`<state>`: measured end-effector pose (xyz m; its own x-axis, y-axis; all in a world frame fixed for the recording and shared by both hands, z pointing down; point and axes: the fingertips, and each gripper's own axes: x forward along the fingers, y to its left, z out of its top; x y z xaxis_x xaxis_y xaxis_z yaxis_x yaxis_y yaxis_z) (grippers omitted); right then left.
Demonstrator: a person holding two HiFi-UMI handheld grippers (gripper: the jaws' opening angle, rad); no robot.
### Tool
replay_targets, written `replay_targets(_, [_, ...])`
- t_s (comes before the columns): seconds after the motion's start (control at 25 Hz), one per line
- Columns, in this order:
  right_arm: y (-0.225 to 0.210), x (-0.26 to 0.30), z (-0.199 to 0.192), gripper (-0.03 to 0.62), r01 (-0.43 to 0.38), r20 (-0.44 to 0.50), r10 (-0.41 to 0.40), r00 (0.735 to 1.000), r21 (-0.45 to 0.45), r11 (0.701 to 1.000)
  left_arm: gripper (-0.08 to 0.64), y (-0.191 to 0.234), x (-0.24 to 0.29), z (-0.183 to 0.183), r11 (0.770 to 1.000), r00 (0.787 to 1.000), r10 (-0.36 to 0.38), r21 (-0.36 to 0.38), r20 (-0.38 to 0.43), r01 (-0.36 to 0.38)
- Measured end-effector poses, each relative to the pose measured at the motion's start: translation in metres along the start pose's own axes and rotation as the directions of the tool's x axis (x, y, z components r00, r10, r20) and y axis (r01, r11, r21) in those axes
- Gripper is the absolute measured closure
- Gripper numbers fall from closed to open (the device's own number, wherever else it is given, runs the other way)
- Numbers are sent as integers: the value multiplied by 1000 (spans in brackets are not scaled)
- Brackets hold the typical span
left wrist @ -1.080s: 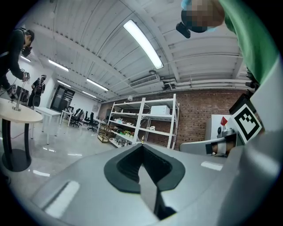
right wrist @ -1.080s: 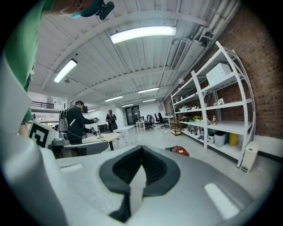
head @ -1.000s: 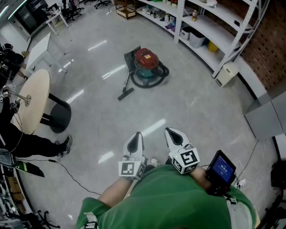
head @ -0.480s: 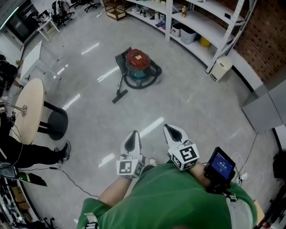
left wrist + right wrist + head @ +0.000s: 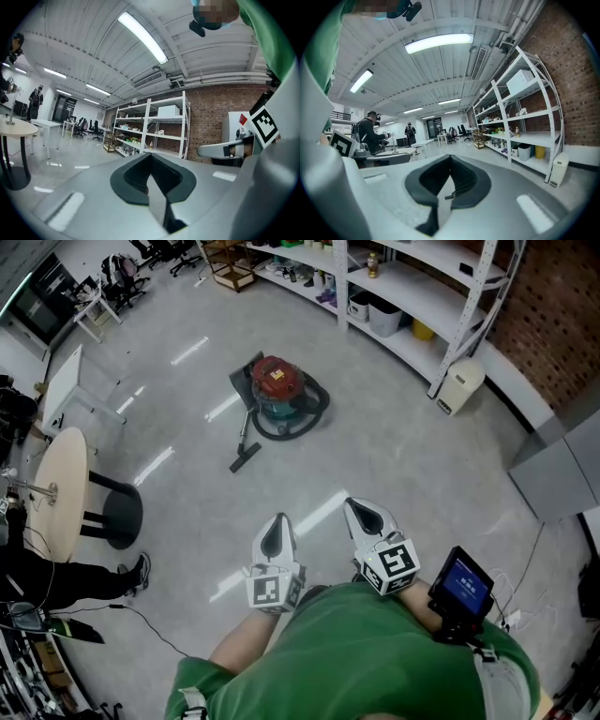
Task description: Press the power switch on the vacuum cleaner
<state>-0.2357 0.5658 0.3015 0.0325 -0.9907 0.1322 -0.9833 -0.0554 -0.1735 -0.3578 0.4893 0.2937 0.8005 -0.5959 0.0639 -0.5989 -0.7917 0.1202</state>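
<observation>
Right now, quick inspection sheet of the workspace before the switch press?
Surface: glossy grey floor, light glare.
Job's things: red-topped vacuum cleaner far ahead; hose curled round its base; floor nozzle lying to its left.
Clutter: round table at left.
Grippers: left gripper and right gripper shut, empty, near torso.
Cables: black cable on floor, lower left.
Surroundings: shelving rack, brick wall.

Red-lidded, teal-bodied vacuum cleaner (image 5: 277,387) upright on floor w/ black hose coiled round, nr shelving.
</observation>
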Motion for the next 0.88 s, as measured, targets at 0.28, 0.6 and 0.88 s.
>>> replay_targets(0.28, [-56, 3, 9, 591, -24, 11, 23, 1000, 14, 1000, 552, -39, 45, 0, 997, 1000, -12, 79, 11, 11])
replay_targets(0.6, [-110, -1, 9, 591, -36, 0, 36, 999, 27, 999, 552, -80, 90, -5, 996, 999, -38, 81, -8, 38])
replay_targets(0.88, [-141, 3, 15, 591, -7, -4, 7, 1000, 49, 999, 552, -90, 114, -9, 997, 998, -56, 55, -43, 58])
